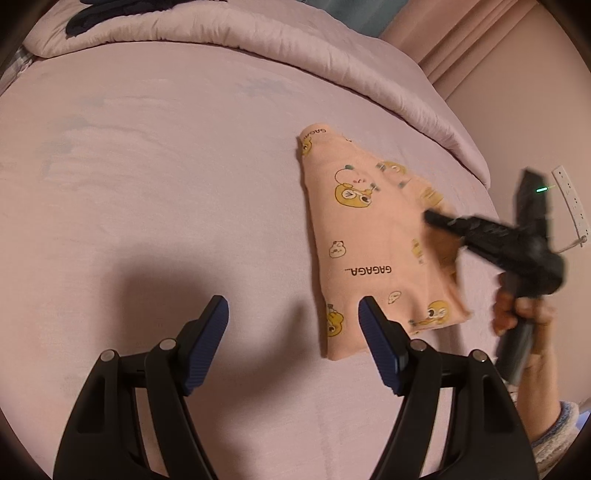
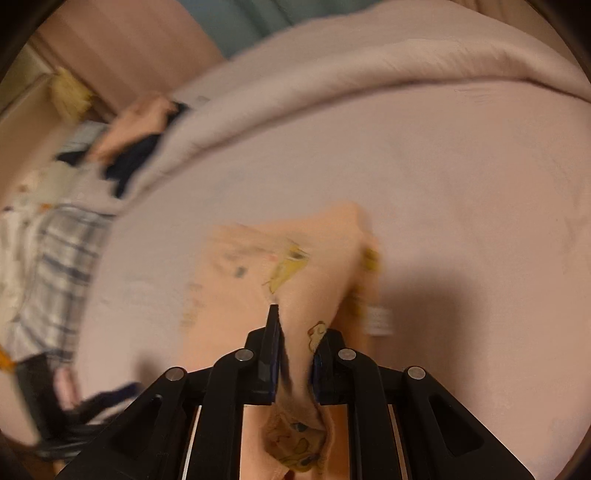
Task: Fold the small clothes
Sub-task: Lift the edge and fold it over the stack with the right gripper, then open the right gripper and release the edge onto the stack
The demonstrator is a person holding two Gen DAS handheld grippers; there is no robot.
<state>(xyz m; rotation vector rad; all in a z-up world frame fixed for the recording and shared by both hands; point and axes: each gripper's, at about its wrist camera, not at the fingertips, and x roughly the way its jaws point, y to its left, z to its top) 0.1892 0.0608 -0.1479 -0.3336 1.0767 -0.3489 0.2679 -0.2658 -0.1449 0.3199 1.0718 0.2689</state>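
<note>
Peach cartoon-print garment (image 2: pixel 295 369) is pinched in the right claw (image 2: pixel 295 354), jaws nearly closed on a raised fold. Left claw (image 1: pixel 293 314) is wide open and holds nothing, hovering at the garment's 7 o'clock. Garment lies on the pink bed (image 1: pixel 166 184); rolled quilt (image 1: pixel 258 44) at 12 o'clock.

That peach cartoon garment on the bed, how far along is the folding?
Partly done: the peach garment already lies doubled into a narrow shape on the bed sheet. In hand: the right tongs pinch a bunched fold of it. The left tongs are open, holding nothing. Left: laying that fold flat, and the dark clothes on the duvet.
</note>
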